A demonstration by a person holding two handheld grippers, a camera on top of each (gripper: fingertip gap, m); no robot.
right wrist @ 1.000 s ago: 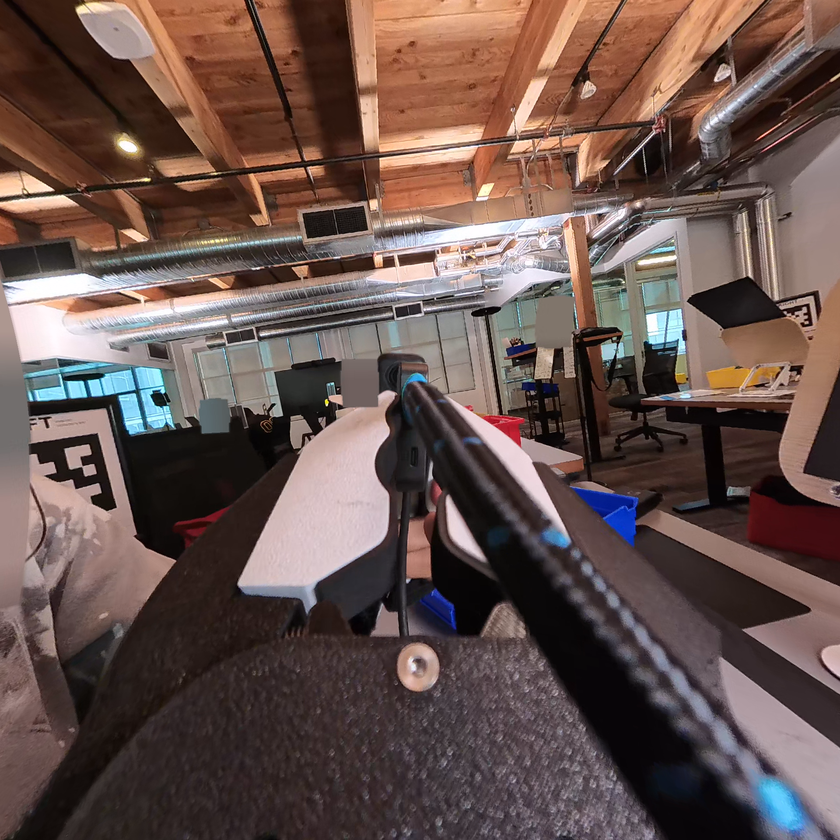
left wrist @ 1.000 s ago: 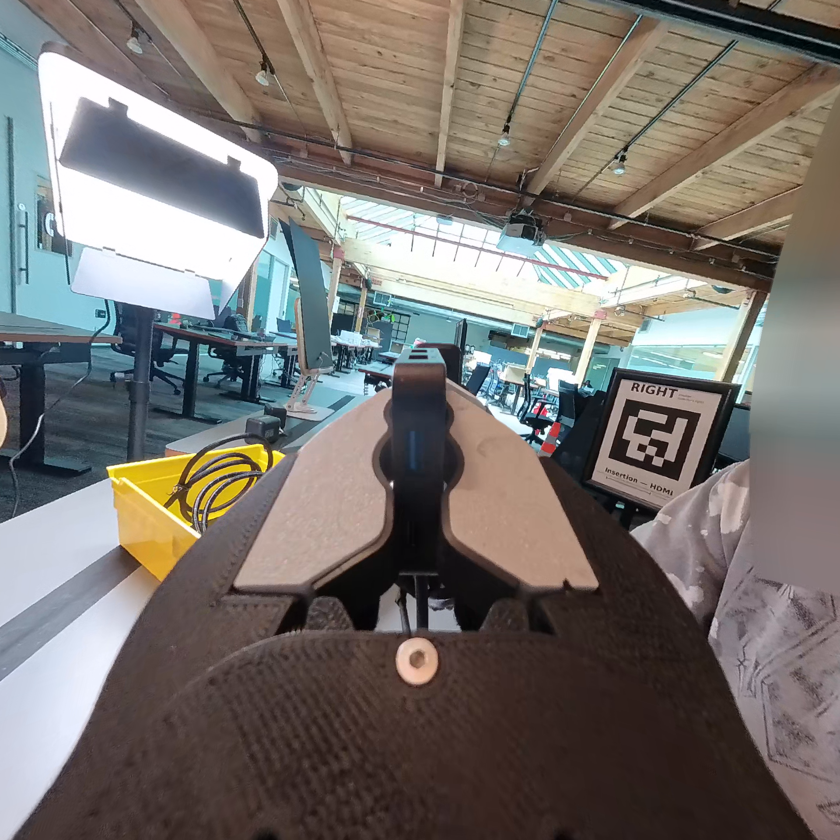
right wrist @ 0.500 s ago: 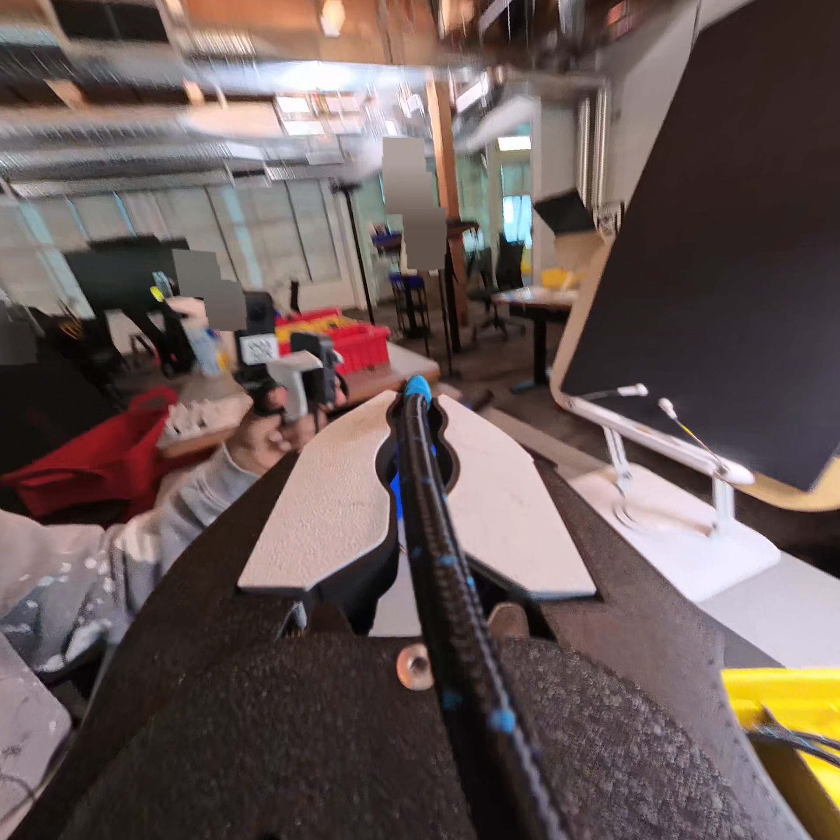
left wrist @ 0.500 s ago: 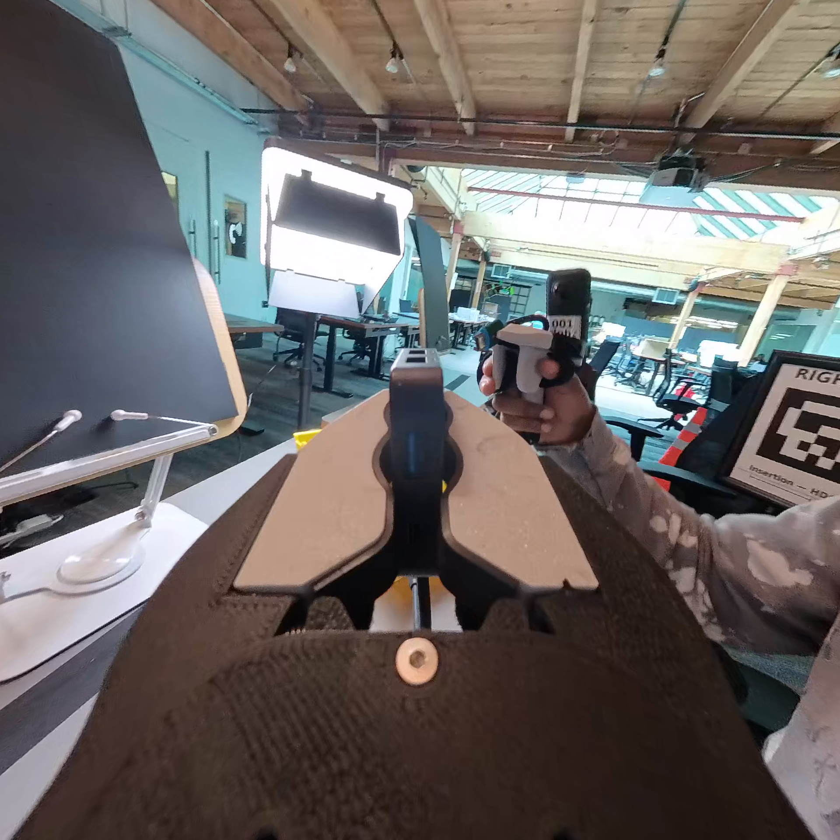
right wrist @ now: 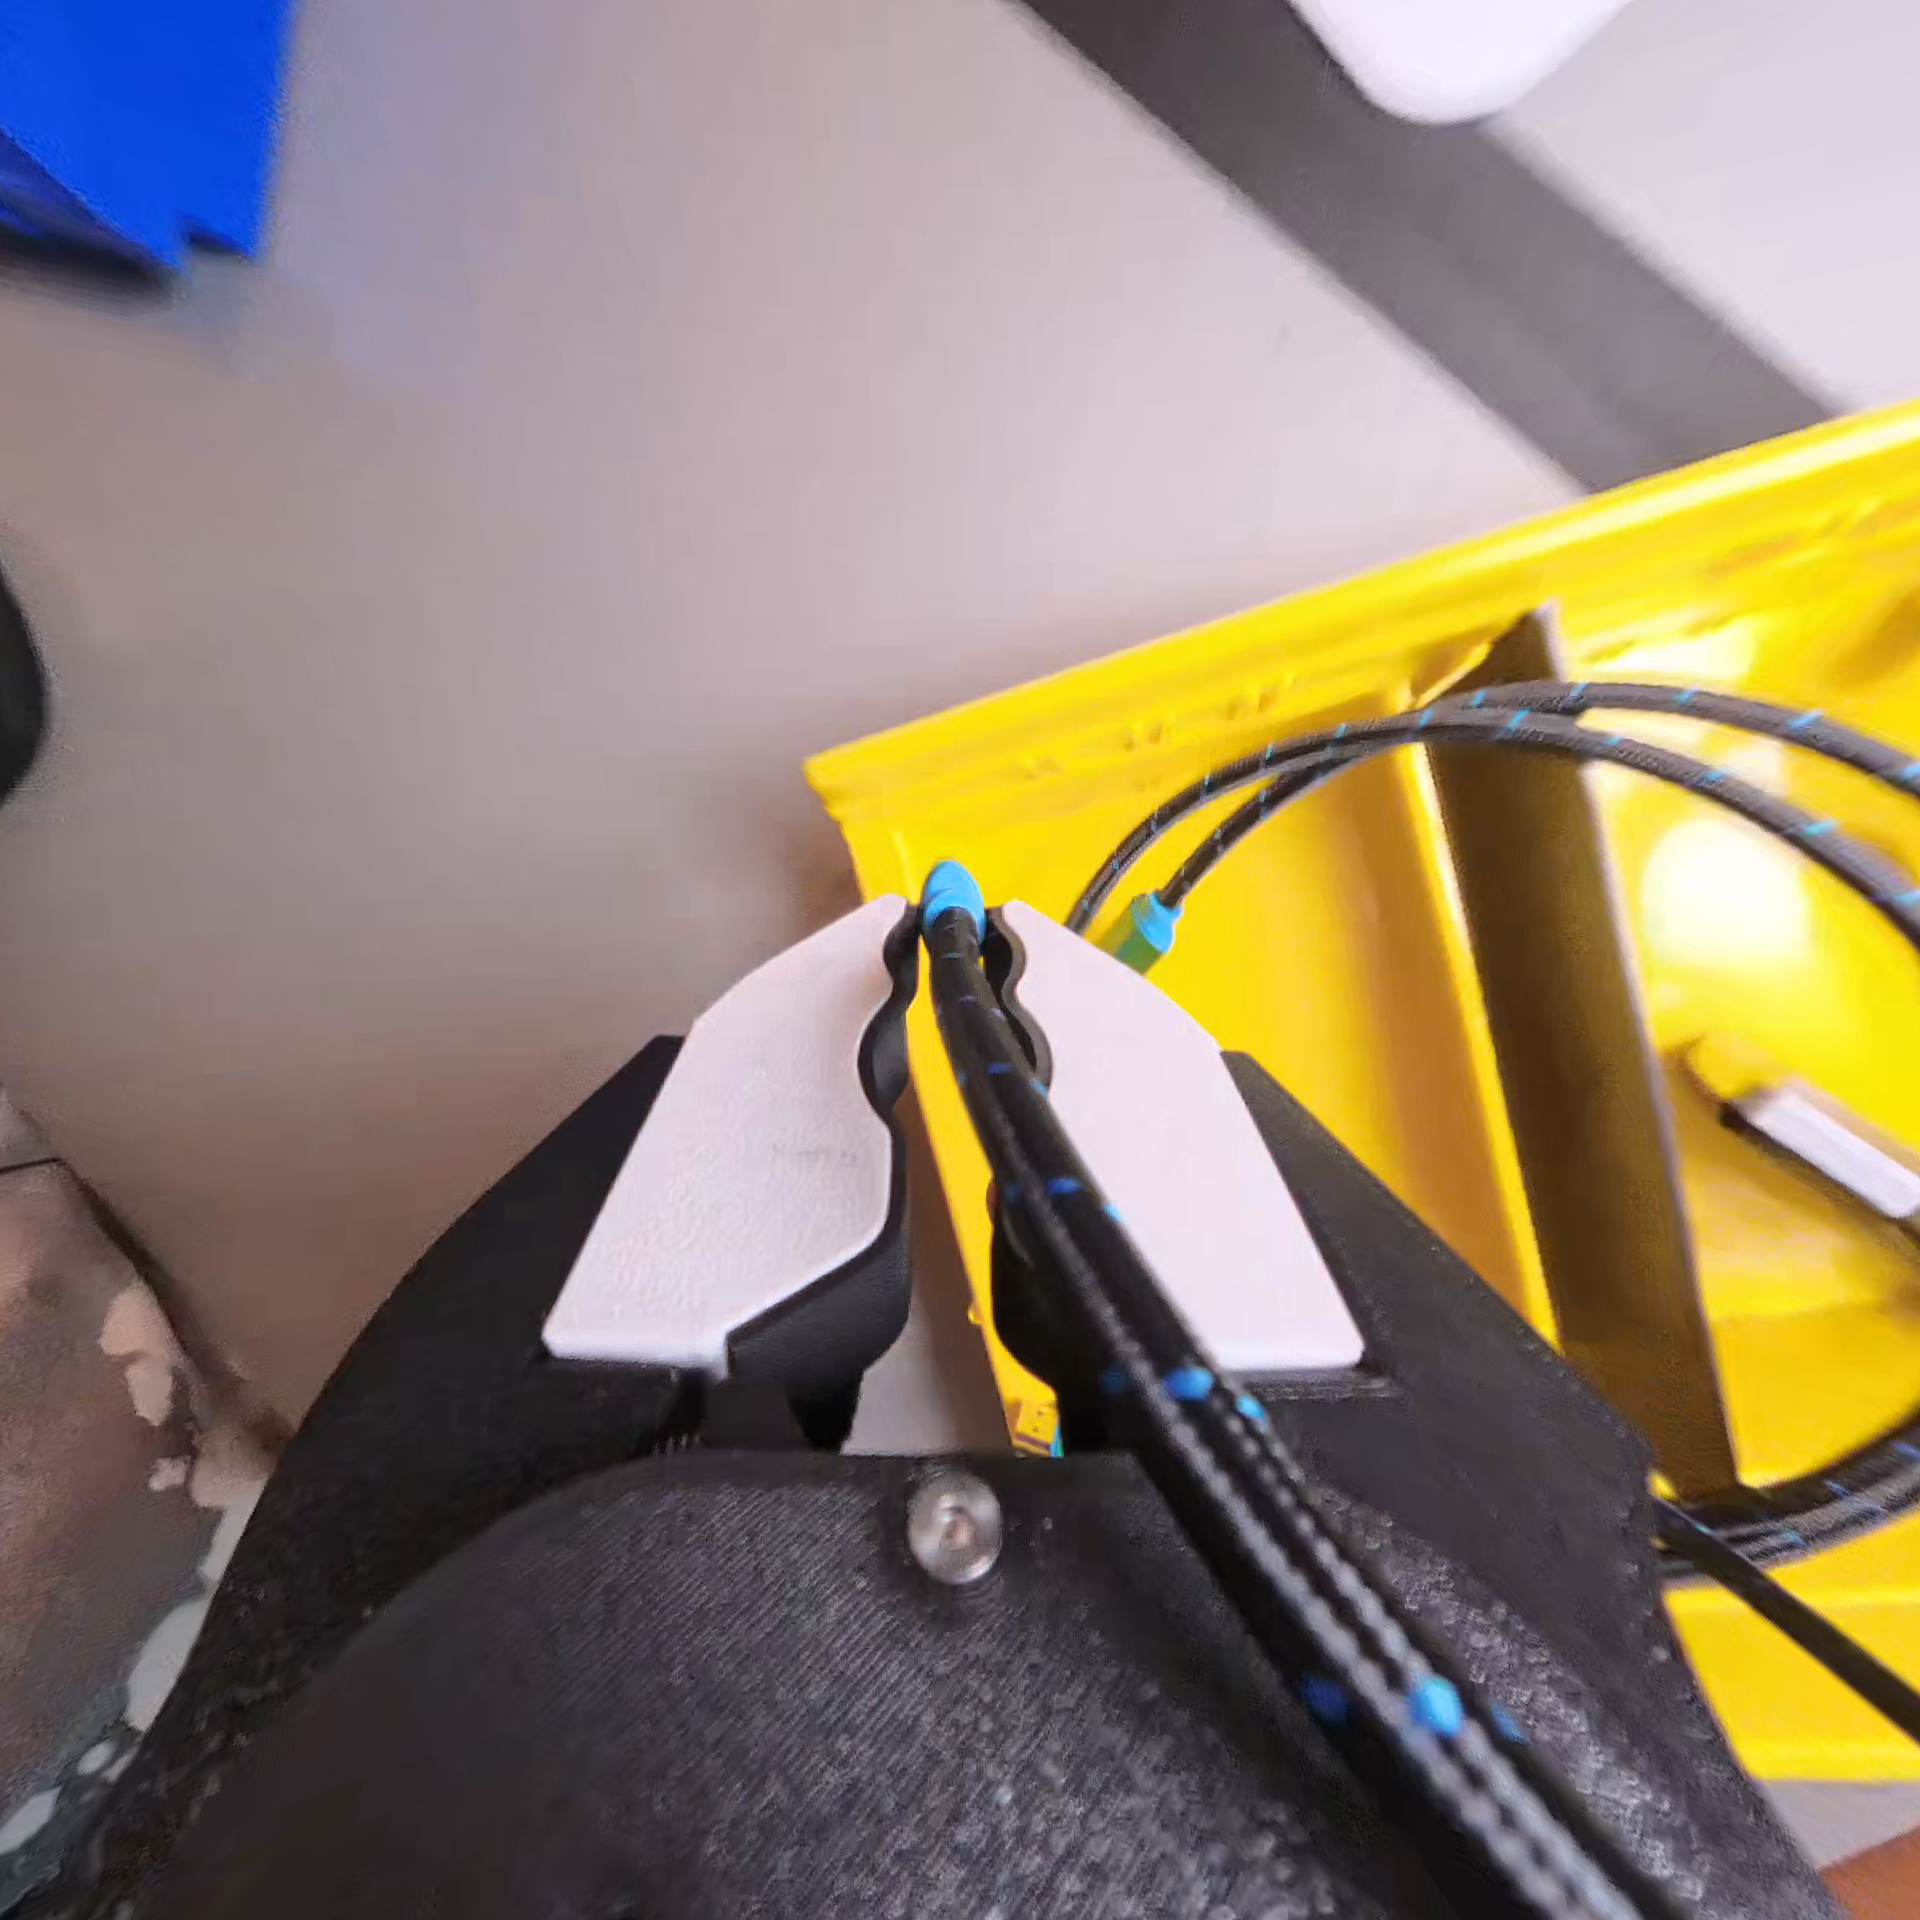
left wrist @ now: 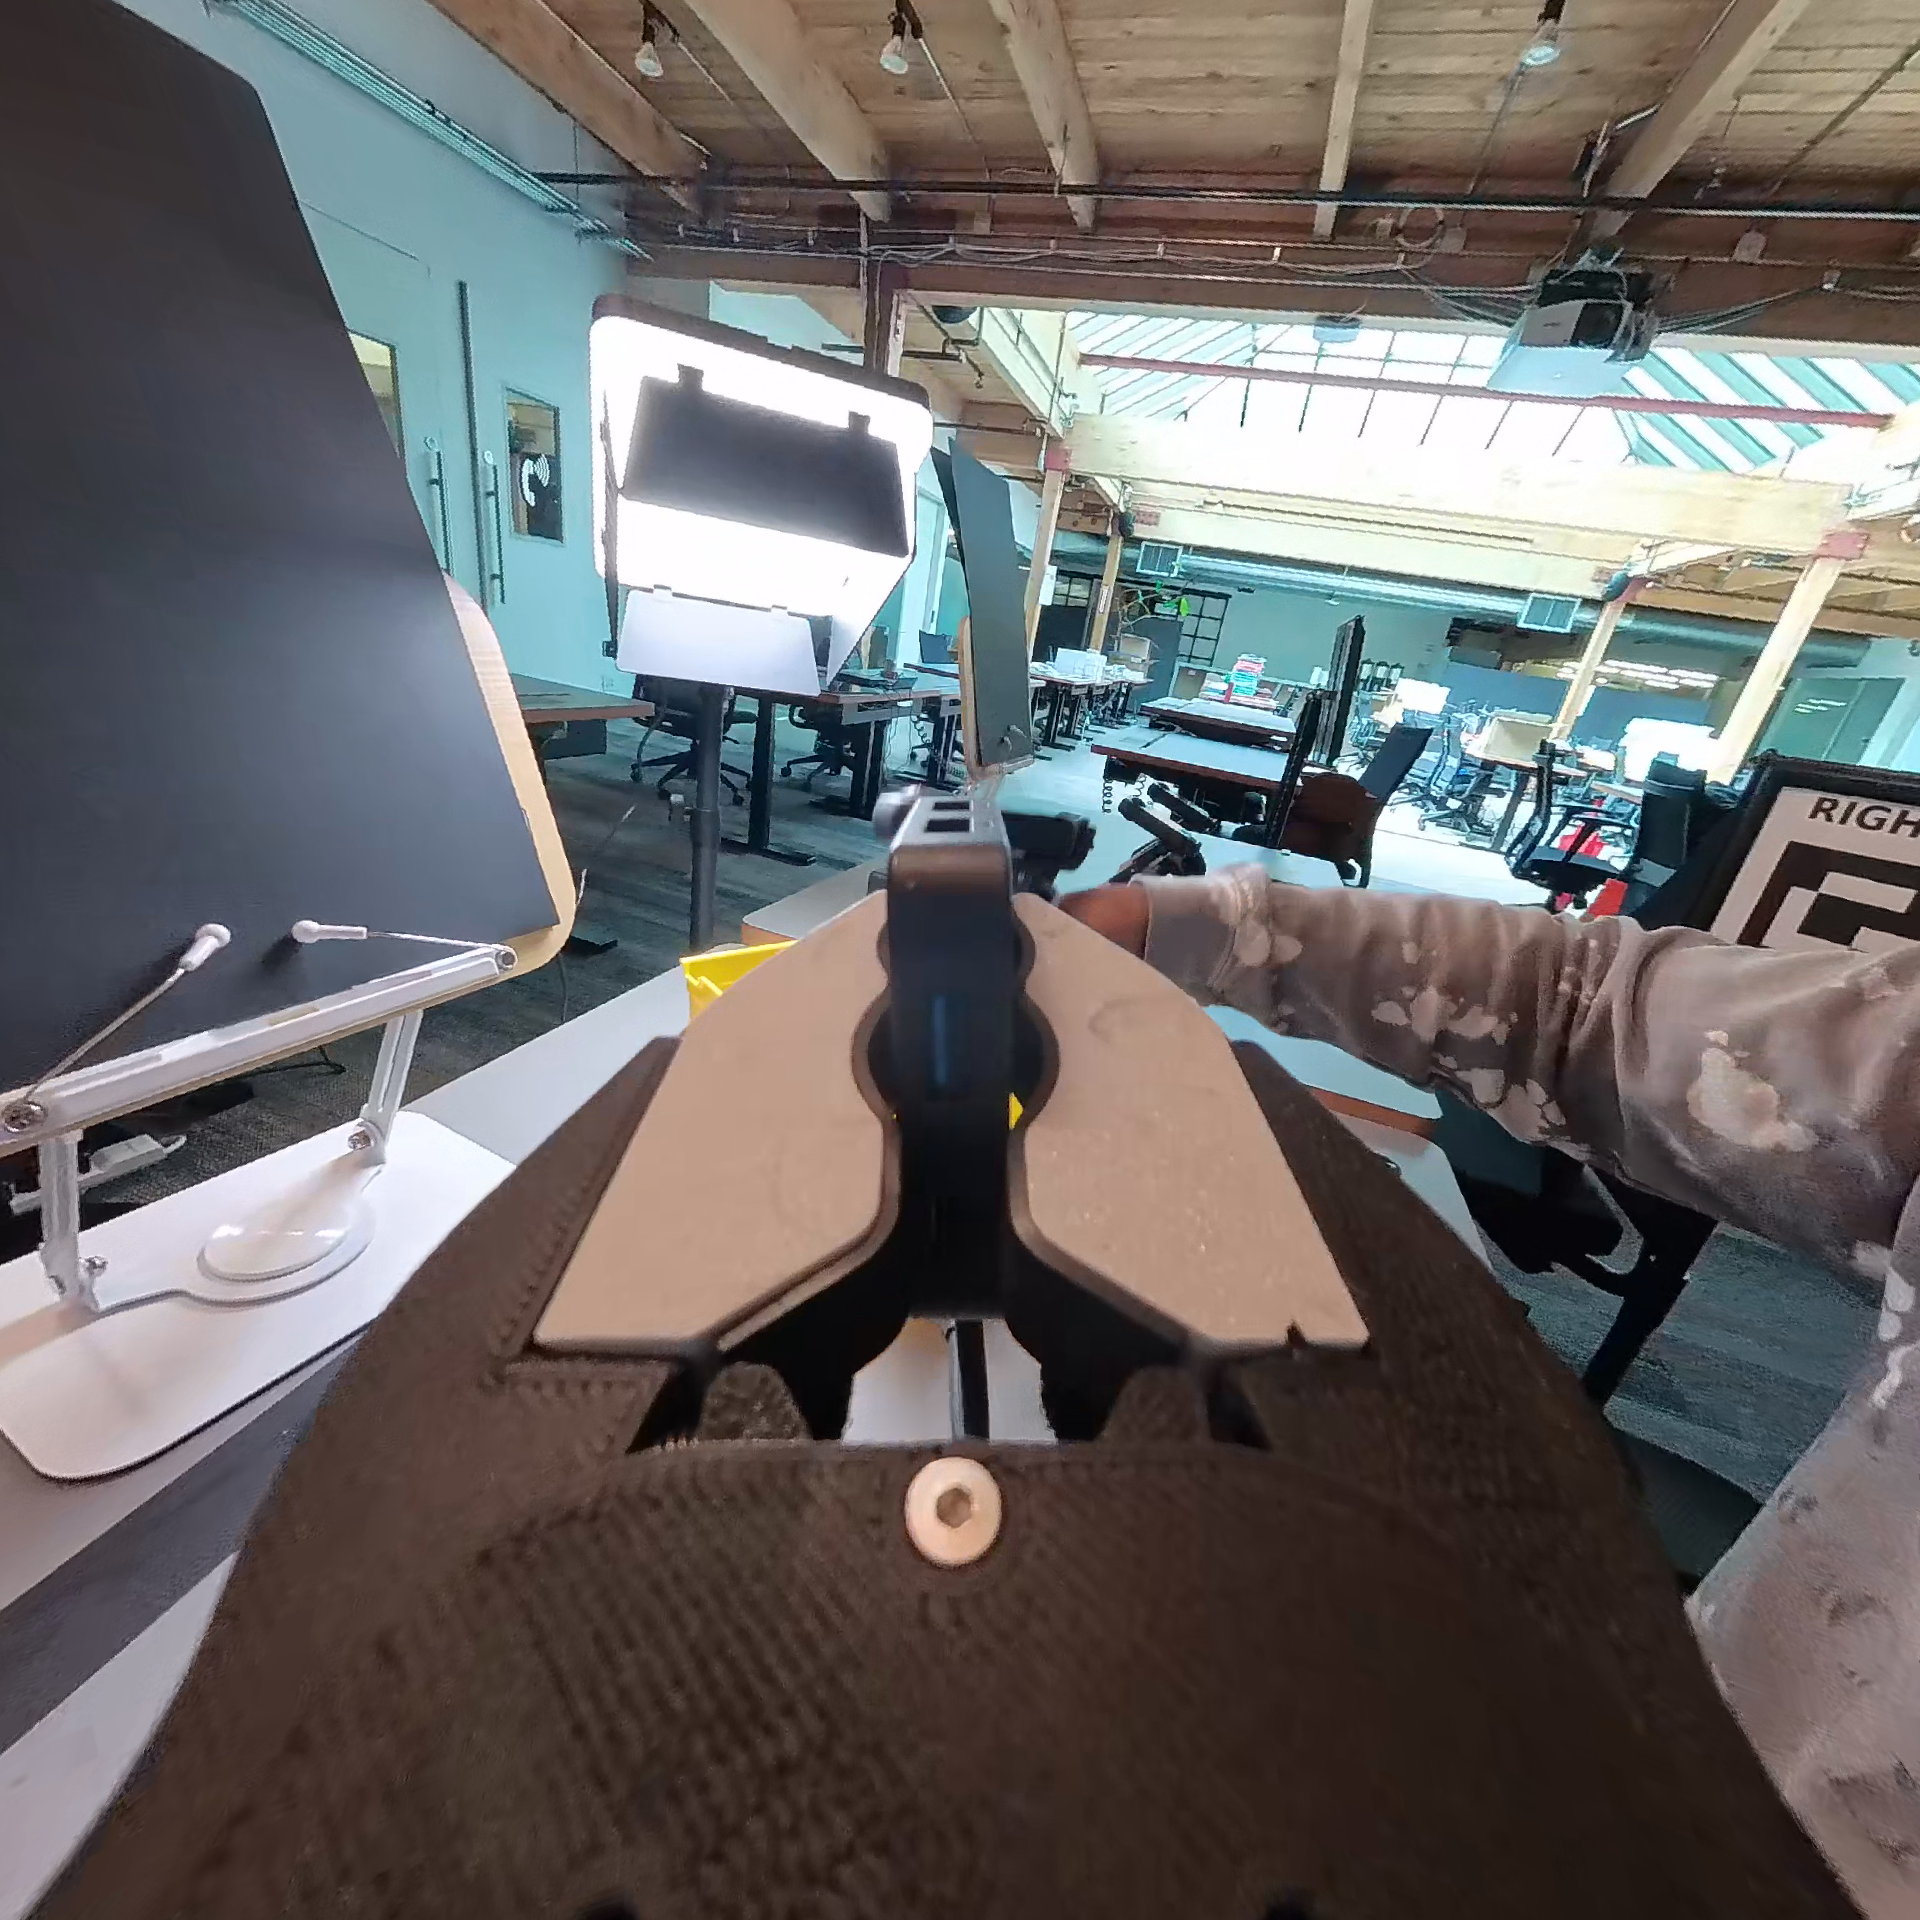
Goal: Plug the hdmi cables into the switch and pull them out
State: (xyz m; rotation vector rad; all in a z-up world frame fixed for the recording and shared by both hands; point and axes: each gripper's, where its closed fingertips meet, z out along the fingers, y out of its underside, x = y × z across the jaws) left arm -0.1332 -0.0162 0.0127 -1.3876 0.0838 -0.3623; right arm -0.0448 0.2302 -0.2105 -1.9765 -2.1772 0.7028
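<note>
In the left wrist view my left gripper (left wrist: pixel 948 935) is shut on the black HDMI switch (left wrist: pixel 945 883), held upright with its ports facing up, above the table. In the right wrist view my right gripper (right wrist: pixel 951 920) is shut on a black braided HDMI cable with blue flecks (right wrist: pixel 1049 1174). The cable's blue end pokes out past the fingertips. This gripper points down at the near corner of a yellow bin (right wrist: pixel 1143 727). Another coiled cable (right wrist: pixel 1558 717) with a teal plug lies in the bin. The right gripper (left wrist: pixel 1049 836) shows partly behind the switch.
A white tablet stand (left wrist: pixel 208 1278) holding a dark panel is at the left on the table. The yellow bin (left wrist: pixel 722 961) sits beyond my left gripper. The person's patterned sleeve (left wrist: pixel 1507 1029) reaches across from the right. A blue bin (right wrist: pixel 135 125) is at the upper left.
The right gripper has swung down from a raised pose to the yellow bin's corner, still holding the cable. The left gripper with the switch has barely moved.
</note>
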